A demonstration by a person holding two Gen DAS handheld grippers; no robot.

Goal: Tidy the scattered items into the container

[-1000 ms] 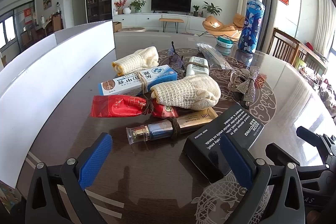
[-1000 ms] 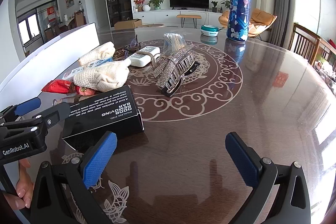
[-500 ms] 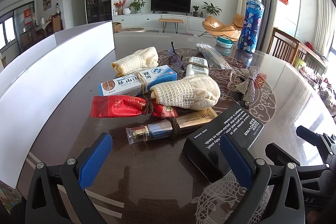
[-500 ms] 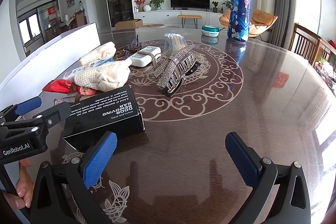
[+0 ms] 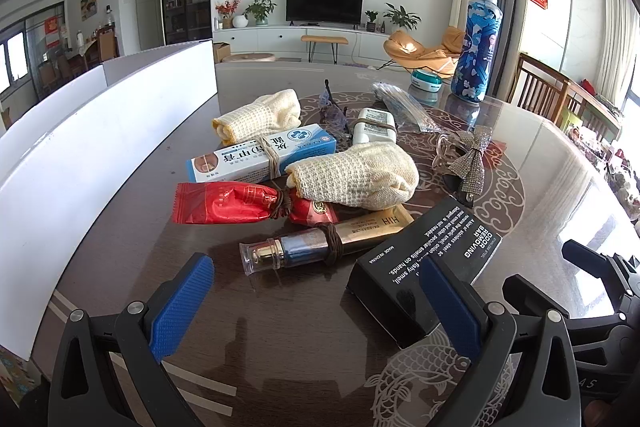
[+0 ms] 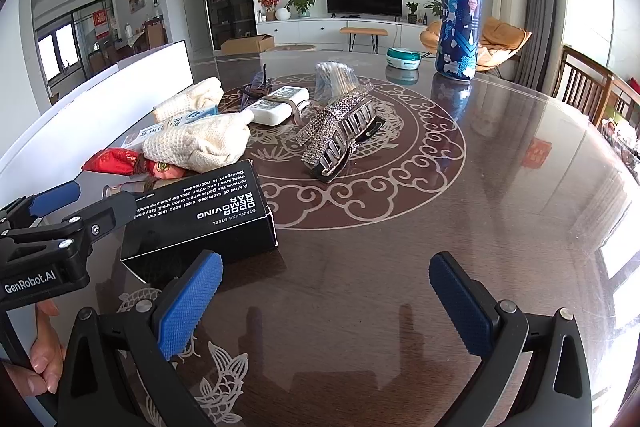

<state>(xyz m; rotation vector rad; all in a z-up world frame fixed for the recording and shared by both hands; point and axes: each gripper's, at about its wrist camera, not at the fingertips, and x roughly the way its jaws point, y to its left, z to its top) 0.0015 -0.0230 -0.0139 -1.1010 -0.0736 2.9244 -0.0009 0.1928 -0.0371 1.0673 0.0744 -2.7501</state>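
Nothing has shifted since a second ago: both grippers hover low over the table [image 6: 500, 187], left gripper [image 5: 316, 303] and right gripper [image 6: 326, 299] each spread wide and empty. Scattered items (black box [image 5: 424, 259], cosmetic tube [image 5: 320, 243], red packet [image 5: 224, 203], knitted cloth [image 5: 356, 175]) lie clustered beside the white container [image 5: 92, 155], none inside that I can see.

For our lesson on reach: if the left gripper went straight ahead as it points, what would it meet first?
Most likely the capped cosmetic tube, lying crosswise just beyond the open left gripper; the black box sits slightly right. Depth is uncertain.
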